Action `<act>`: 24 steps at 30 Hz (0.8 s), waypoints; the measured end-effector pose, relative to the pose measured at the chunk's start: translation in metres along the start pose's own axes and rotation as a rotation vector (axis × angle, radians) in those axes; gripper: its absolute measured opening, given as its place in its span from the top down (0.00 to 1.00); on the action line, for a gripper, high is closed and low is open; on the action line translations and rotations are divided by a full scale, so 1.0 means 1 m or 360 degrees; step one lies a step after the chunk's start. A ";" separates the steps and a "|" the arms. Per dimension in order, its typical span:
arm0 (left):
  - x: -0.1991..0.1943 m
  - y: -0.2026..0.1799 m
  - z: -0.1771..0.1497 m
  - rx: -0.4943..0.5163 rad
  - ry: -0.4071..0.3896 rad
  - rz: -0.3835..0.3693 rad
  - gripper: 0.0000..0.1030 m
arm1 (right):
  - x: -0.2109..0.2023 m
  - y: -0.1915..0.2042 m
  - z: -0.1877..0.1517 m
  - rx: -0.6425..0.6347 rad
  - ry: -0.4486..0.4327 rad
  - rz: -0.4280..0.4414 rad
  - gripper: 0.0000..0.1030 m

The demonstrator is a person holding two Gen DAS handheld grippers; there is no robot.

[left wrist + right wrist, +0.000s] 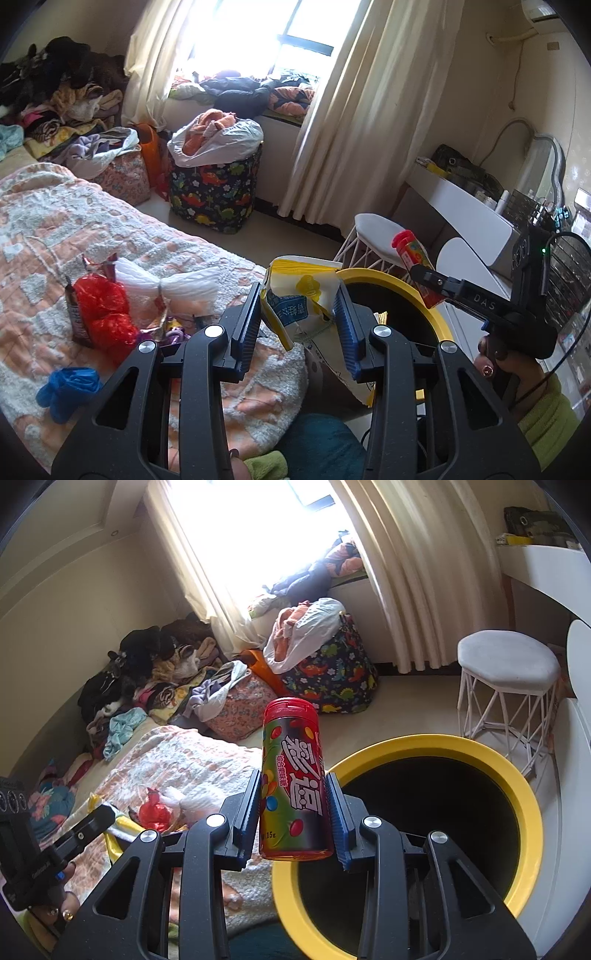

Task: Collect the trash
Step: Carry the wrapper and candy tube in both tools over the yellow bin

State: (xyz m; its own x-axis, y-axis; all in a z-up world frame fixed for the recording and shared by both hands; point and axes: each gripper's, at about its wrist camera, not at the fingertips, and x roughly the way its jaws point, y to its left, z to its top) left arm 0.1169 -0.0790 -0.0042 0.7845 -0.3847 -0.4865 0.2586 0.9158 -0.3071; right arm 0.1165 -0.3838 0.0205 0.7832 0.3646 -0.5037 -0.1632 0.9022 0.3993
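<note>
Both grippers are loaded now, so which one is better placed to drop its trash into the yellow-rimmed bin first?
Probably right. The right gripper holds the candy tube at the yellow-rimmed bin, its base already over the rim. The left gripper grips the crumpled wrapper over the bed's edge, short of the opening.

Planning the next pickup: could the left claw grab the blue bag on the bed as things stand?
Probably not yet. The left claw is shut on a yellow and white wrapper. The blue bag lies uncovered on the bedspread, so the way is free once the wrapper goes.
</note>
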 end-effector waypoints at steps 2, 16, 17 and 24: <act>0.003 -0.004 -0.001 0.0017 0.0010 -0.0013 0.70 | -0.001 -0.005 -0.001 0.0015 -0.0002 -0.0009 0.68; 0.031 -0.037 -0.014 0.0147 0.0099 -0.0095 0.70 | -0.001 -0.032 -0.007 0.0106 0.0004 -0.0129 0.68; 0.034 -0.039 -0.015 0.0156 0.0106 -0.0101 0.70 | 0.000 -0.034 -0.007 0.0113 0.0006 -0.0137 0.68; 0.052 -0.058 -0.023 0.0230 0.0157 -0.0140 0.70 | 0.002 -0.052 -0.011 0.0188 0.0021 -0.0197 0.68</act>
State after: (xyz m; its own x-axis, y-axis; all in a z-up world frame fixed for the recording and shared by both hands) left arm 0.1300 -0.1549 -0.0302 0.6980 -0.4668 -0.5430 0.4077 0.8825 -0.2345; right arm 0.1195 -0.4272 -0.0097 0.7849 0.2561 -0.5643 0.0062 0.9073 0.4204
